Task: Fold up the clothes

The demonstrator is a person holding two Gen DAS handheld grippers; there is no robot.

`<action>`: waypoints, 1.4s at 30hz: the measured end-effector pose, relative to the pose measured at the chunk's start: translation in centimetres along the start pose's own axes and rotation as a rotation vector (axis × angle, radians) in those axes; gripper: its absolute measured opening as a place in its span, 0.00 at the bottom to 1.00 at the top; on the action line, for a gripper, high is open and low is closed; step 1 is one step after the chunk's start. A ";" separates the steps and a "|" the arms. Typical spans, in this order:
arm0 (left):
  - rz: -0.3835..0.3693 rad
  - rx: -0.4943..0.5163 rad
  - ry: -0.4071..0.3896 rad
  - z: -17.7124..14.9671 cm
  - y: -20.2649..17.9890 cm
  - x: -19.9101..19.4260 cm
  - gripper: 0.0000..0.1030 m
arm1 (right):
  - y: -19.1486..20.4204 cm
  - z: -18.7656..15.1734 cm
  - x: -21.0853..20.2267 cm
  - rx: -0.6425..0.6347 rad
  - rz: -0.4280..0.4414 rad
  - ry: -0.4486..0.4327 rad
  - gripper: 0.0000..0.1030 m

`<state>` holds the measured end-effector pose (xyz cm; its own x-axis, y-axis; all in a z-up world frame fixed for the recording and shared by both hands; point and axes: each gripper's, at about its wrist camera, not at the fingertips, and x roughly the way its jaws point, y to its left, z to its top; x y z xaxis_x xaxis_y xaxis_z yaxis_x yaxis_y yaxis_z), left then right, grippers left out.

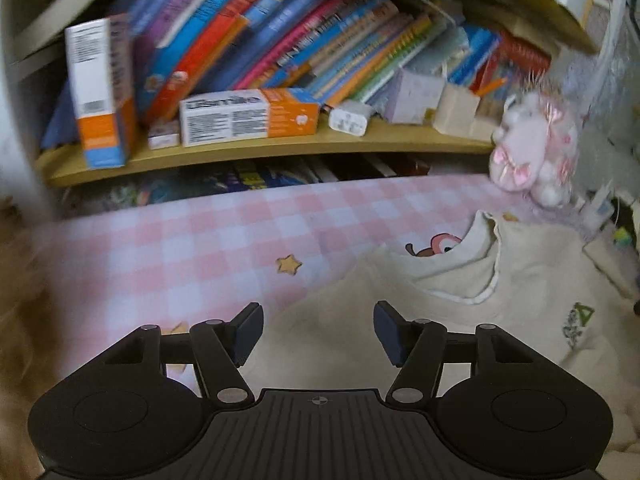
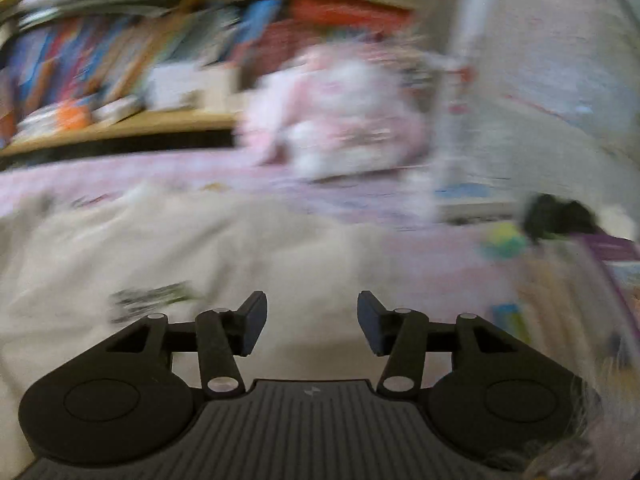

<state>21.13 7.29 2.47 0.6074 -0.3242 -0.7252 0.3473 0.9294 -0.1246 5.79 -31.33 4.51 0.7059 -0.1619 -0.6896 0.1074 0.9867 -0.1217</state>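
Observation:
A cream-coloured top (image 1: 460, 300) with a round neckline and a small green print lies spread on the pink checked cloth (image 1: 180, 248). My left gripper (image 1: 318, 330) hovers over the garment's left shoulder area, jaws apart, nothing between them. In the blurred right wrist view the same cream top (image 2: 160, 248) fills the left and middle. My right gripper (image 2: 312, 322) stands open above its right part, with only cloth seen beyond the gap and nothing pinched.
A wooden shelf (image 1: 280, 148) packed with books and boxes runs along the far side of the cloth. A pink and white plush toy (image 1: 532, 148) sits at the back right, also the plush toy (image 2: 340, 120). Books and small clutter (image 2: 580, 264) lie at the right.

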 end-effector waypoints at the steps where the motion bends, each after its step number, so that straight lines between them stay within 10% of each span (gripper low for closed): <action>1: -0.004 0.016 0.012 0.2 -0.2 0.7 0.58 | 0.8 -0.3 0.5 -0.014 0.017 0.018 0.46; 8: -0.012 0.093 0.073 0.8 -1.1 4.3 0.51 | 4.2 -2.3 2.3 -0.081 0.077 0.119 0.46; 13: -0.028 0.104 0.067 1.3 -1.1 4.8 0.05 | 3.9 -3.5 2.2 -0.046 0.099 0.156 0.48; 30: 0.258 -0.003 0.004 9.6 4.0 11.7 0.04 | 7.0 0.7 6.4 -0.045 0.175 0.108 0.56; 42: 0.082 -0.015 -0.134 3.4 -0.6 0.9 0.35 | 2.7 2.9 4.7 -0.006 0.172 0.041 0.61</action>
<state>23.90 5.86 4.14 0.7240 -0.2664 -0.6363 0.2819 0.9561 -0.0795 11.44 -29.42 3.05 0.6842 0.0091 -0.7292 -0.0171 0.9998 -0.0036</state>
